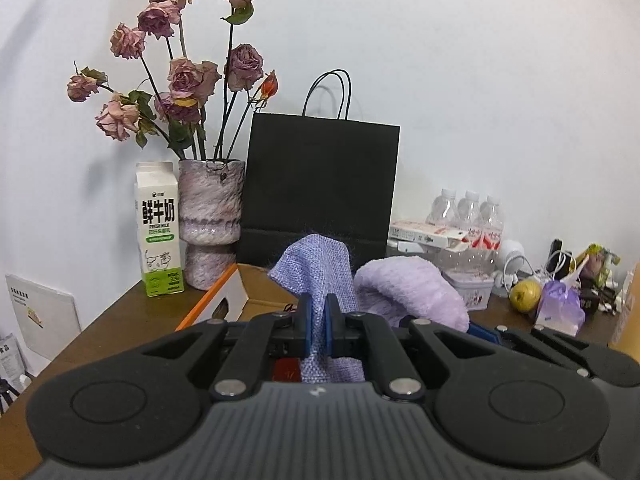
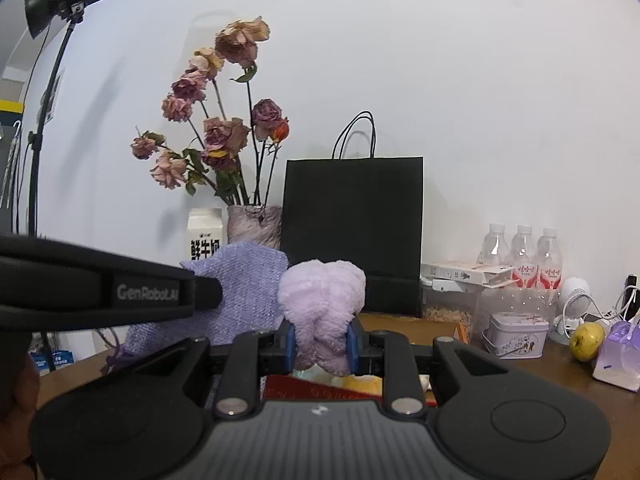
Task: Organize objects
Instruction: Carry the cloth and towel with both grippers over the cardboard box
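My left gripper [image 1: 317, 320] is shut on a blue-violet woven cloth [image 1: 316, 268], which stands up out of its blue pads. In the right wrist view the same woven cloth [image 2: 244, 288] hangs at the left, partly behind the left gripper's black body [image 2: 100, 292]. My right gripper [image 2: 321, 346] is shut on a fluffy lilac towel [image 2: 322, 296], bunched between its pads. That lilac towel [image 1: 408, 292] also shows just right of the woven cloth in the left wrist view. Both cloths are held above a brown table [image 1: 120, 320].
Against the white wall stand a milk carton [image 1: 158, 228], a vase of dried roses [image 1: 210, 220] and a black paper bag [image 1: 320, 188]. An open cardboard box [image 1: 240, 292] lies below the cloths. Water bottles [image 2: 520, 256], a tin [image 2: 516, 336], an apple [image 2: 586, 340] and cables crowd the right.
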`<state>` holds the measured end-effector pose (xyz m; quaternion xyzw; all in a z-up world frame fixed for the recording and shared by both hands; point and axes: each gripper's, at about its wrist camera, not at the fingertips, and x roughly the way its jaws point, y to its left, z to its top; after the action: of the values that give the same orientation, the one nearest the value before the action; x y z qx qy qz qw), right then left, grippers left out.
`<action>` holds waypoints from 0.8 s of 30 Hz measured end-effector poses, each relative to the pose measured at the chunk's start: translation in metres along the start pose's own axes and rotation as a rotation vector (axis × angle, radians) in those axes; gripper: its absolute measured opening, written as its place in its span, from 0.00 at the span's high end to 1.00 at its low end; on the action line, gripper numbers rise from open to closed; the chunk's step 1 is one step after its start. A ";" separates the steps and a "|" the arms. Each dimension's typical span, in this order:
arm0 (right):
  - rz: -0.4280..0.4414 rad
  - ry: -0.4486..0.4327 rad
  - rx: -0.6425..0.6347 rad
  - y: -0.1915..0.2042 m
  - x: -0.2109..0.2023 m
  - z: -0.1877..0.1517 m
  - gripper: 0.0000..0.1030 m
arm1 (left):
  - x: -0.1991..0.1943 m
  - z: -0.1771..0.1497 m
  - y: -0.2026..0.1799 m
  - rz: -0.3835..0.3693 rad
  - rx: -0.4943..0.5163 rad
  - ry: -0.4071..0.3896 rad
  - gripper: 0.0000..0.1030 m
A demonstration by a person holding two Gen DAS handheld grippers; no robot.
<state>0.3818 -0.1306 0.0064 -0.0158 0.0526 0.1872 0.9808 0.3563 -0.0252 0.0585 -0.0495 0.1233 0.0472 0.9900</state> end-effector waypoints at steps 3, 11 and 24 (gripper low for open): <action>-0.015 0.007 0.002 -0.003 0.012 0.001 0.78 | 0.011 0.004 -0.001 -0.003 -0.017 -0.001 0.93; -0.017 0.000 0.023 -0.017 0.038 0.007 0.78 | 0.040 0.014 0.001 -0.012 -0.035 -0.009 0.93; -0.008 0.019 0.017 -0.031 0.081 0.006 0.78 | 0.090 0.021 0.012 -0.010 -0.045 0.019 0.93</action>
<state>0.4690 -0.1293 0.0041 -0.0095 0.0633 0.1828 0.9811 0.4469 -0.0032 0.0551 -0.0729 0.1315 0.0445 0.9876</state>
